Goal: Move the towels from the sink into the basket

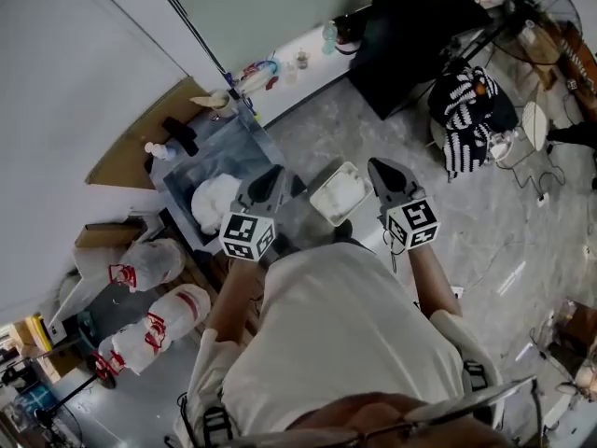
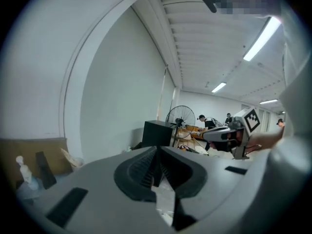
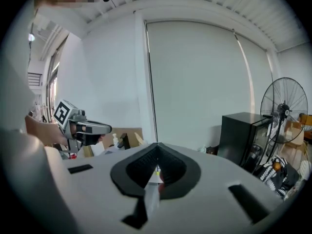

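It's a pale-walled workroom with a grey marbled floor (image 1: 373,129), a black cabinet (image 1: 410,26) against the far wall and a fan (image 1: 541,7) in the corner. The person holds both grippers out in front of the chest, side by side and pointing almost level across the room. The left gripper (image 2: 158,149) has its jaws pressed together with nothing between them, only wall and ceiling beyond the tips. The right gripper (image 3: 157,145) is the same, jaws closed tip to tip and empty, facing the roller blind (image 3: 200,82) and the cabinet. Each gripper shows in the other's view, well apart from it. Below and beyond the left gripper is the sink (image 1: 219,152), with a white towel (image 1: 216,199) bunched in its near end; bottles (image 1: 159,149) stand along its far edge. The white basket (image 1: 340,194) shows between the two grippers, just right of the sink, and I see nothing in it. Off to the left, tied white bags (image 1: 154,261) lie on the floor.
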Action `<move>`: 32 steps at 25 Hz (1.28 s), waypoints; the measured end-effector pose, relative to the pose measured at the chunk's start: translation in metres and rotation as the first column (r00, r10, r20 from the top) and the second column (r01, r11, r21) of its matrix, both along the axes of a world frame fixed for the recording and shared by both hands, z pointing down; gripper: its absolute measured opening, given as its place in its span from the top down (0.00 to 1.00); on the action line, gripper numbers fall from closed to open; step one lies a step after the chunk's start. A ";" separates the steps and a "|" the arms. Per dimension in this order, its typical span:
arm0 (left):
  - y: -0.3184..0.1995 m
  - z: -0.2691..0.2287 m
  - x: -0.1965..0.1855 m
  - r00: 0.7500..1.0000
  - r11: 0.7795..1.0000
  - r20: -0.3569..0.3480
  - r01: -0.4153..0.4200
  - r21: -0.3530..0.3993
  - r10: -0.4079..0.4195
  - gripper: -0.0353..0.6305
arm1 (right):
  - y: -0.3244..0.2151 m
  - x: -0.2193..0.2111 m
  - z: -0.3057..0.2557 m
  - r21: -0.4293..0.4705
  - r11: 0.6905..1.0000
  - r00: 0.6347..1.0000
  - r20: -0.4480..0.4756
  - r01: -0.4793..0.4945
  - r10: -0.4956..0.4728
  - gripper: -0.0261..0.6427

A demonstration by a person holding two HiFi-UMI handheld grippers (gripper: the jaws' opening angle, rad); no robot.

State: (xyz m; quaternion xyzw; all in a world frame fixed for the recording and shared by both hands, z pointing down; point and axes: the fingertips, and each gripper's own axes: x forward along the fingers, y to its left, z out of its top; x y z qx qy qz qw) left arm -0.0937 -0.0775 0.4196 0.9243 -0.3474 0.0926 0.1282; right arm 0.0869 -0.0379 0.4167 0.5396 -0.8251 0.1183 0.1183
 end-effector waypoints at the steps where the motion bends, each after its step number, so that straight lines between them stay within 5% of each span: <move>1: -0.001 -0.005 -0.005 1.000 1.000 -0.002 0.009 0.013 -0.009 0.90 | -0.001 -0.002 -0.004 0.007 1.000 1.000 -0.006 0.005 -0.005 0.97; 13: -0.013 0.005 -0.040 0.997 0.997 -0.004 0.080 0.012 -0.080 0.90 | -0.019 -0.039 0.001 -0.006 0.998 0.997 -0.033 0.069 -0.069 0.97; 27: -0.025 0.119 -0.150 0.959 0.963 0.193 0.236 -0.133 -0.209 0.89 | -0.038 -0.126 0.059 -0.119 0.974 0.981 -0.008 0.191 -0.194 0.97; 32: -0.028 0.184 -0.205 0.925 0.935 0.309 0.291 -0.201 -0.221 0.75 | -0.039 -0.158 0.091 -0.182 0.956 0.972 -0.010 0.228 -0.234 0.97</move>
